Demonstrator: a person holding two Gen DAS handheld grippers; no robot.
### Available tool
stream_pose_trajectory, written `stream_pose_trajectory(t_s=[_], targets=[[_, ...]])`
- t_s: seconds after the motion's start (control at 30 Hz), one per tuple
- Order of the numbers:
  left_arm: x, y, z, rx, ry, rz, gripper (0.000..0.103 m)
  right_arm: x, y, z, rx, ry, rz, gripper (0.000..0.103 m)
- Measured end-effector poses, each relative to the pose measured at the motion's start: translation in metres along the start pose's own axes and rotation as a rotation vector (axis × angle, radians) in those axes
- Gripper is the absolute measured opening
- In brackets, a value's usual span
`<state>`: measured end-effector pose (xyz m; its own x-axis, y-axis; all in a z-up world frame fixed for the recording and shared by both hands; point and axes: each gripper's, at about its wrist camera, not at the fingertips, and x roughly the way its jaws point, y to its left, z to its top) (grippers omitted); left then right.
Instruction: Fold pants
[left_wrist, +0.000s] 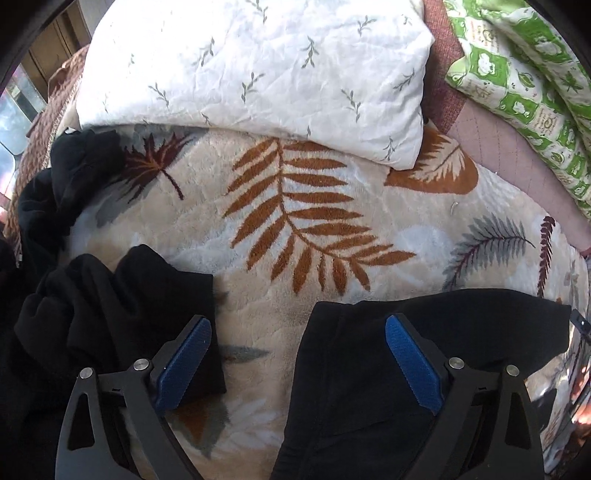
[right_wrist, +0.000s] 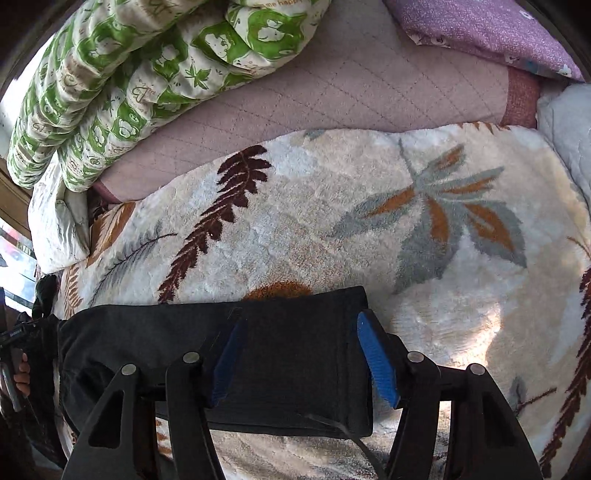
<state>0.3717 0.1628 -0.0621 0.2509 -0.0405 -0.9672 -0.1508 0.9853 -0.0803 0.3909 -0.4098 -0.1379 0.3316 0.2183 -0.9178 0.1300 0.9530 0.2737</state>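
Observation:
The black pants (left_wrist: 424, 354) lie on a cream blanket with a leaf print (left_wrist: 295, 221). In the left wrist view one part lies flat at the lower right and a bunched part (left_wrist: 110, 314) lies at the lower left. My left gripper (left_wrist: 298, 325) is open, its blue pads over the gap between the two parts, holding nothing. In the right wrist view the pants (right_wrist: 288, 354) form a flat folded band. My right gripper (right_wrist: 299, 325) is open above its right end, straddling it.
A white leaf-print pillow (left_wrist: 258, 74) lies at the back. A green and white quilt (right_wrist: 129, 81) is rolled up on a mauve quilted cover (right_wrist: 351, 96). A purple pillow (right_wrist: 480, 29) sits at the far right. More black cloth (left_wrist: 66, 177) lies at the left edge.

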Motion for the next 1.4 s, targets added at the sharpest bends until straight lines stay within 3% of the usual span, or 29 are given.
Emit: stream_pose_trajectory(t_s=[0.13,0.27,0.63,0.83,0.9,0.93,0.97,1.03,1.1,1.2,1.4], targets=[[0.032,-0.003,0.006,0.022,0.060,0.009,0.085,0.002,-0.004,0.000,0.000,0.005,-0.002,0.063],[0.049,-0.004,0.015,-0.002,0.092,-0.051,0.072,0.003,-0.007,0.002,0.004,0.003,-0.004,0.063],[0.055,-0.023,0.017,0.069,0.105,-0.084,0.071,0.008,-0.011,0.017,-0.024,0.027,0.005,0.063],[0.061,-0.040,0.014,0.089,0.090,-0.059,0.062,0.021,-0.004,0.023,-0.070,0.077,0.001,0.064],[0.058,-0.041,0.014,0.093,0.083,-0.043,0.049,0.025,-0.003,0.024,-0.077,0.098,-0.007,0.062],[0.057,-0.041,0.013,0.097,0.082,-0.036,0.034,0.026,-0.004,0.024,-0.076,0.103,-0.008,0.057],[0.054,-0.041,0.011,0.097,0.083,-0.036,0.028,0.026,-0.004,0.024,-0.081,0.103,-0.014,0.052],[0.048,-0.039,0.010,0.094,0.073,-0.039,0.027,0.024,-0.006,0.024,-0.090,0.107,-0.020,0.021],[0.041,-0.041,0.007,0.106,0.053,-0.026,0.027,0.022,-0.010,0.020,-0.072,0.124,0.019,0.020],[0.029,-0.047,0.002,0.113,0.019,-0.001,0.026,0.012,-0.003,0.013,-0.119,0.113,0.008,0.017],[-0.009,-0.047,-0.004,0.096,-0.047,-0.009,0.026,-0.023,0.006,0.008,-0.153,0.041,0.001,0.017]])
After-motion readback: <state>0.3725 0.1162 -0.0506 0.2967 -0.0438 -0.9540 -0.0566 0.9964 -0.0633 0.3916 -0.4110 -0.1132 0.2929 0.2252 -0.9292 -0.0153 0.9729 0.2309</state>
